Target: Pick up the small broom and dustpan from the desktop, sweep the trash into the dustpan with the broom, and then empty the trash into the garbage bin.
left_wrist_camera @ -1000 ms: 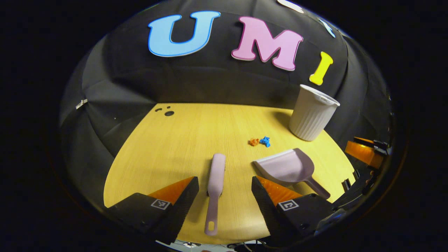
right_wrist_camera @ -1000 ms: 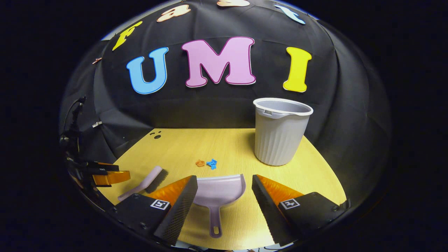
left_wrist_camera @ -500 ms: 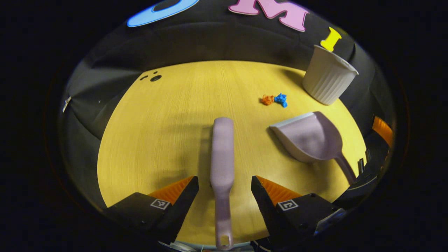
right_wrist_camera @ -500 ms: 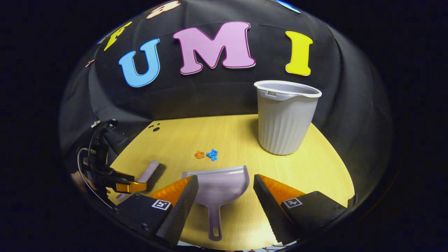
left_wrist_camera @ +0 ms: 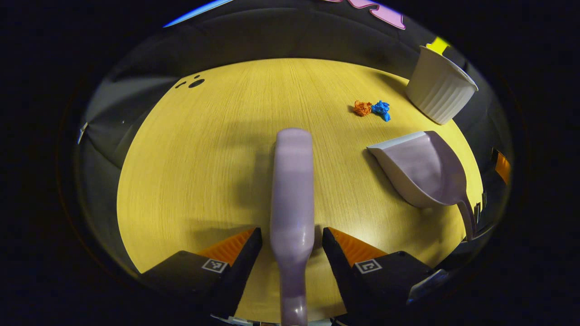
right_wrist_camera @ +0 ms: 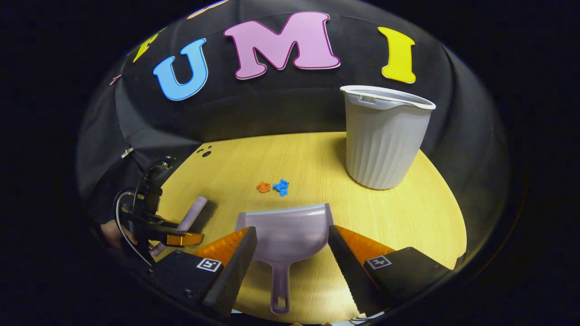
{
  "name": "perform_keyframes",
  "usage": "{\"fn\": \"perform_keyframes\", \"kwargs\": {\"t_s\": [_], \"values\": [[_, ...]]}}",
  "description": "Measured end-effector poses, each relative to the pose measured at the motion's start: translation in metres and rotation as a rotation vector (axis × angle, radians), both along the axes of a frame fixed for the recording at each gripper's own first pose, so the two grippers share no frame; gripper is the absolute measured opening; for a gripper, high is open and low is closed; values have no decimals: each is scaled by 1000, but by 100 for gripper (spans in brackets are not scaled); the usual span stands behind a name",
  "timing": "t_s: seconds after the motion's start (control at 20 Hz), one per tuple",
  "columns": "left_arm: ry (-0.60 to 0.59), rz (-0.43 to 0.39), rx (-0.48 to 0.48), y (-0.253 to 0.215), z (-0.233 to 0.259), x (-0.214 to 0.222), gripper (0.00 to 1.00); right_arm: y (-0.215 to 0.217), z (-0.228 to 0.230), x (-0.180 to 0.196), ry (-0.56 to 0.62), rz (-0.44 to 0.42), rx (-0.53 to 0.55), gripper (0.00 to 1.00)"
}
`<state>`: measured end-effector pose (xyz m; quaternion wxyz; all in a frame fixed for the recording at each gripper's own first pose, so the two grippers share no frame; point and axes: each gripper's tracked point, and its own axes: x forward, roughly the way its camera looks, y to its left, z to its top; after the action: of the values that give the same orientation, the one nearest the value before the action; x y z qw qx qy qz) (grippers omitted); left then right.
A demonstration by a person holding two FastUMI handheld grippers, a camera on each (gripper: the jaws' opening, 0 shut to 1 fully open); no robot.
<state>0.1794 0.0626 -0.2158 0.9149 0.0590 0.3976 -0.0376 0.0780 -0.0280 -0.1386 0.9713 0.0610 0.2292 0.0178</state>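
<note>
in the left gripper view, the left gripper [left_wrist_camera: 292, 237] sits low over the yellow wood-grain tabletop [left_wrist_camera: 204, 158] with its fingers [left_wrist_camera: 247, 253] spread either side of the small lilac plastic broom [left_wrist_camera: 292, 181]. the broom lies flat, its back running straight away from the camera and its handle passing down between the fingers; narrow gaps show on both sides, so the fingers are partly open and not pressing on it. to the right lies the lilac plastic dustpan [left_wrist_camera: 423, 170], its mouth toward the broom and its handle pointing to the near right edge. beyond it sit two crumpled scraps of trash, one orange [left_wrist_camera: 362, 108] and one blue [left_wrist_camera: 381, 109], touching or nearly so. the white ribbed plastic garbage bin [left_wrist_camera: 440, 93] stands upright at the far right.

in the right gripper view, the right gripper [right_wrist_camera: 292, 246] has its fingers wide apart, framing the dustpan [right_wrist_camera: 285, 231], whose handle points back toward the camera; neither finger touches it. the orange scrap [right_wrist_camera: 263, 186] and blue scrap [right_wrist_camera: 282, 186] lie just past the pan's mouth, and the bin [right_wrist_camera: 383, 136] stands farther back on the right. at the left, the left gripper [right_wrist_camera: 170, 233] straddles the broom [right_wrist_camera: 192, 215].
</note>
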Motion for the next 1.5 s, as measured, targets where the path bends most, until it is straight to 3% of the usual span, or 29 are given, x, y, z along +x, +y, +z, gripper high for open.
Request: {"fn": "perform_keyframes", "kwargs": {"t_s": [0.15, 0.4, 0.6, 0.8, 1.0, 1.15, 1.5], "values": [[0, -20, 36, 2, -5, 3, 81, 3, -7, -2, 26, 8, 1, 99], [-12, -44, 46, -3, -6, 3, 45, 13, -15, -5, 61, 21, 11, 99], [-20, -69, 32, -6, -7, -3, 37, 25, -42, -16, 184, 52, 42, 99], [-82, -82, 45, -2, -2, -11, 31, 29, -60, -27, 278, 22, 107, 99], [-183, -101, 41, -5, 29, -34, 30, 23, -80, -42, 336, -1, 53, 99], [-223, -101, -13, -13, 48, -54, 30, 25, -102, -49, 388, -2, 44, 99], [-234, -56, -47, -2, 66, -71, 30, 30, -146, -27, 484, -22, 31, 99]]}}
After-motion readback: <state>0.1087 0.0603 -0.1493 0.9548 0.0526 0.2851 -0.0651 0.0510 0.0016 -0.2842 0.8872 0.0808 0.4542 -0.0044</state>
